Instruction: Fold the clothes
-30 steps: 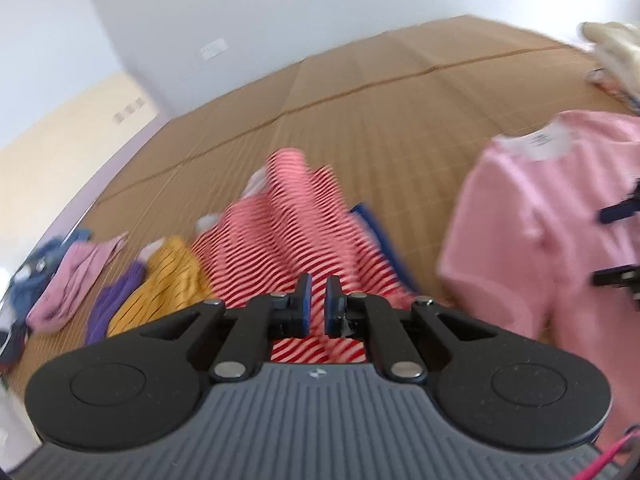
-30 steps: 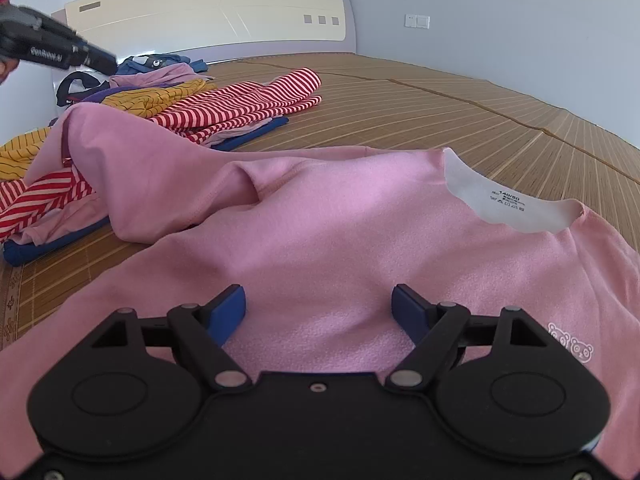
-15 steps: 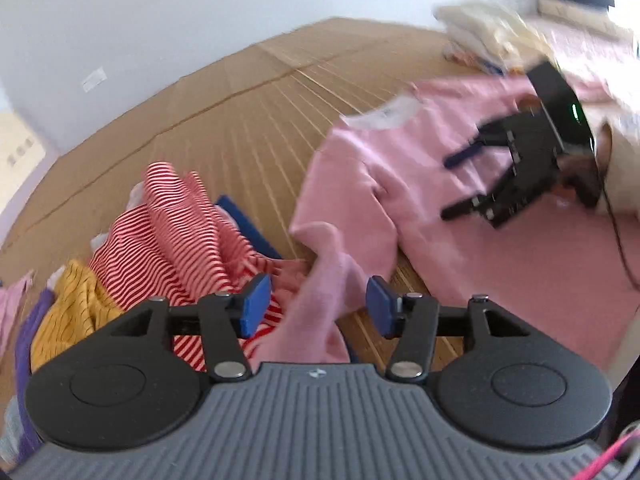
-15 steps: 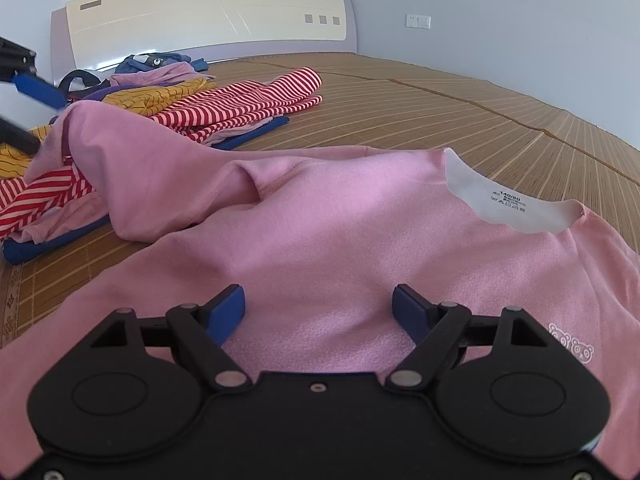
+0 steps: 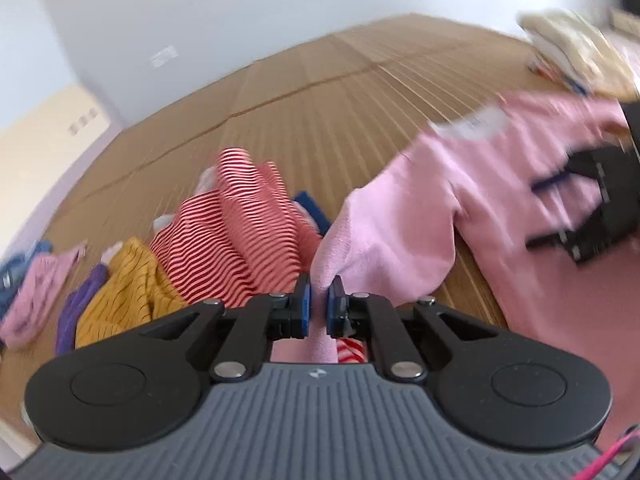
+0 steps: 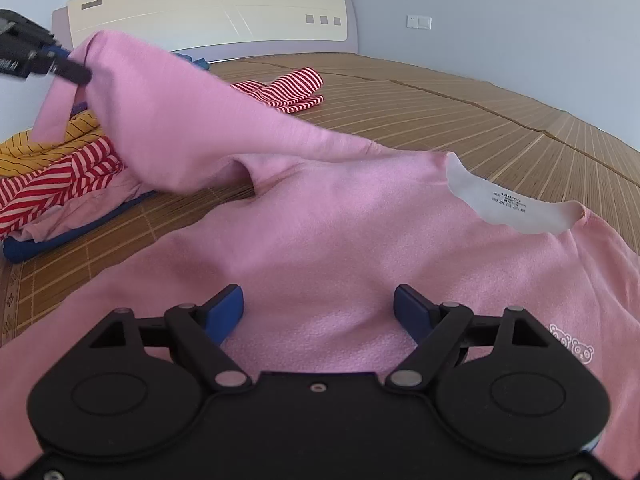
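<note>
The pink top (image 6: 340, 240) lies spread out on the mat (image 6: 480, 120), with its white neck label (image 6: 508, 204) up and a little bear print (image 6: 572, 344) on the chest. One sleeve (image 6: 192, 120) is lifted off the mat and stretched up and away from the body of the top. The left gripper (image 5: 319, 304) holds the end of that sleeve; its blue pads (image 5: 304, 304) are pressed almost together with the pink cloth pinched between them. In the right wrist view this gripper is high at the left edge, with the sleeve end hanging down from it. The right gripper (image 6: 318, 312) is low over the middle of the top, pointing toward the neck. Its jaws are wide open and hold nothing; the pink cloth lies flat under them. Beside the top, under the raised sleeve, is a heap of other clothes: a red and white striped one (image 5: 240, 232), a yellow one with thin dark lines (image 5: 124, 292), a purple one (image 5: 76, 308) and a dark blue one (image 6: 76, 232) at the bottom of the heap. More clothes lie further off near the headboard (image 6: 208, 12). In the left wrist view a pale folded pile (image 5: 576, 52) sits at the far side of the mat, blurred. The top looks soft and fuzzy. The mat is brown, made of thin strips, with seams running across it. The headboard is cream and smooth, and the walls are pale blue.
</note>
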Demonstrator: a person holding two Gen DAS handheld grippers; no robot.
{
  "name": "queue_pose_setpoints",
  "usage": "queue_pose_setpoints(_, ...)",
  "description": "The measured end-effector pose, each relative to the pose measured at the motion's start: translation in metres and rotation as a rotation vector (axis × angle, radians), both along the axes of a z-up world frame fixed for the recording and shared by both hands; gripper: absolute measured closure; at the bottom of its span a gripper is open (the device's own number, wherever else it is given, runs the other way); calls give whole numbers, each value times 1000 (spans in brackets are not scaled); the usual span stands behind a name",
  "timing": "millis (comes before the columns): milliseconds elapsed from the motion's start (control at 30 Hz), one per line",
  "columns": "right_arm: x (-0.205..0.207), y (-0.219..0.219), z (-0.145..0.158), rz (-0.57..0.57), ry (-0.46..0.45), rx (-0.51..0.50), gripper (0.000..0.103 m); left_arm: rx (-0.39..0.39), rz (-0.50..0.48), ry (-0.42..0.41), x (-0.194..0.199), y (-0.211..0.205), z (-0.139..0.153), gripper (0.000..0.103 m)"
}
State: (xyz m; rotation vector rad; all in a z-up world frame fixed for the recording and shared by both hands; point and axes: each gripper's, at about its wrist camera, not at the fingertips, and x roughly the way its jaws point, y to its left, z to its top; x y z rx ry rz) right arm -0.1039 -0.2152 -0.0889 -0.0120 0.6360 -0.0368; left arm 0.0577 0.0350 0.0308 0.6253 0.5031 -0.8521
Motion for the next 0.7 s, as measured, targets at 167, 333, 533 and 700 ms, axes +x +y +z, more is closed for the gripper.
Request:
queue_pose_setpoints(167,1,-1,0,-1,0,0,19,-25,149,28,39,13,0,92)
queue_pose_setpoints(333,0,0,1,0,-1,1,19,44,274,-2,63,20,-20,79)
queue_pose_setpoints(533,0,0,1,1,0,-3,18,69,278,9,54,34,-26,59)
queue_pose_setpoints(700,0,1,1,2,1,-7,18,29,192,43,34,36,-20,49)
